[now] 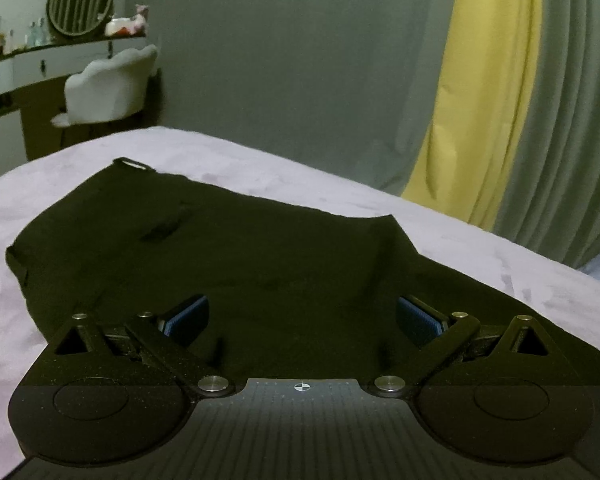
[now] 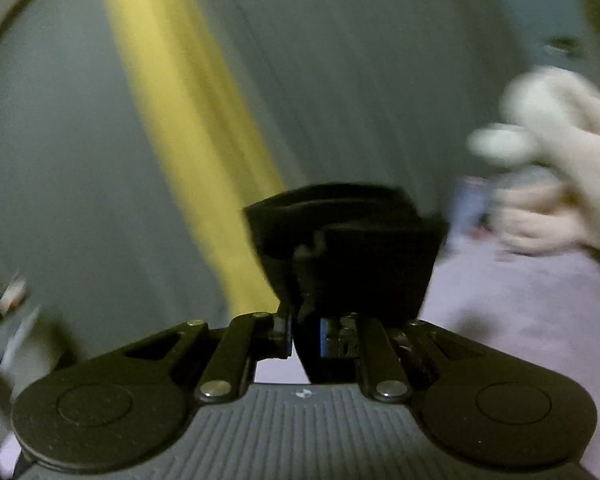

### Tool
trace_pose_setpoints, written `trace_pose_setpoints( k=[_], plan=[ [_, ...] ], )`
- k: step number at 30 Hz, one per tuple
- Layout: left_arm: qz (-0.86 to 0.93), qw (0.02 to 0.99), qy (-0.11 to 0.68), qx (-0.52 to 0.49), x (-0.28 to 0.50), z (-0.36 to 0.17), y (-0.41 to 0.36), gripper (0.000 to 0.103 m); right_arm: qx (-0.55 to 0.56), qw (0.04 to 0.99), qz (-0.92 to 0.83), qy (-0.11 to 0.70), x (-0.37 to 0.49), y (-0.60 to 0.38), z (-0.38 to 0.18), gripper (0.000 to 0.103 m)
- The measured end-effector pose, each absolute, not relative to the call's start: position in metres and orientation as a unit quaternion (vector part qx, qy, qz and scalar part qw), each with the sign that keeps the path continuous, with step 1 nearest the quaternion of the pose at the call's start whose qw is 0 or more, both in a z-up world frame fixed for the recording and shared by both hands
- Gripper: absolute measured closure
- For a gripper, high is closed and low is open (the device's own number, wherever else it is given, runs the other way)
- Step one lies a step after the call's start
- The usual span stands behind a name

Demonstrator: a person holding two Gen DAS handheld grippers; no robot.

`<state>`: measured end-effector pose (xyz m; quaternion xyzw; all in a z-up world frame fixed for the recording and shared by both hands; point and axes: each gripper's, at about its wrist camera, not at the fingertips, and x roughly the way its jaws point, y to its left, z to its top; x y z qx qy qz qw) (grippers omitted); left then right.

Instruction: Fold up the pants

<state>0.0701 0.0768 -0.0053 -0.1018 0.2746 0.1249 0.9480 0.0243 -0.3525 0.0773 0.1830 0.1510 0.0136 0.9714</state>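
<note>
The black pants (image 1: 228, 256) lie spread on the pale pink bed (image 1: 60, 184), filling the middle of the left wrist view, with a waistband loop at the upper left. The left gripper (image 1: 302, 316) hovers low over the cloth, its blue-padded fingers (image 1: 186, 316) wide apart and holding nothing. Bare bed stays free left of and behind the cloth, up to the grey and yellow curtain (image 1: 480, 92). In the blurred right wrist view, the right gripper (image 2: 306, 338) is clamped on a folded black end of the pants (image 2: 352, 256), lifted above the bed.
</note>
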Motion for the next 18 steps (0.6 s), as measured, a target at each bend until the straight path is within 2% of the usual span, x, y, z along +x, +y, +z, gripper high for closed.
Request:
trace_pose_setpoints(
  k=[5,7,8,10,12,15,18],
  plan=[
    [0.12,0.944,0.283,-0.122,0.067,-0.008,0.082,0.0,0.11,0.963,0.078,0.233,0.052,-0.251,0.023,0.078],
    [0.117,0.943,0.284,-0.127,0.066,-0.008,0.084,0.0,0.096,0.947,0.101,0.288,0.064,-0.224,-0.01,0.065],
    [0.116,0.943,0.285,-0.13,0.066,-0.008,0.085,0.0,0.097,0.93,0.115,0.337,0.07,-0.213,-0.03,0.05],
    [0.113,0.942,0.287,-0.136,0.066,-0.009,0.087,0.0,0.129,0.904,0.133,0.384,0.071,-0.205,-0.052,0.047],
    [0.109,0.94,0.291,-0.14,0.067,-0.011,0.087,0.0,0.165,0.893,0.144,0.393,0.06,-0.21,-0.057,0.038],
    [0.105,0.941,0.294,-0.13,0.071,-0.012,0.082,0.0,0.204,0.902,0.13,0.357,0.049,-0.235,-0.042,0.027],
    [0.095,0.946,0.294,-0.096,0.073,-0.014,0.069,0.0,0.256,0.908,0.088,0.321,0.043,-0.276,-0.037,0.029]
  ],
)
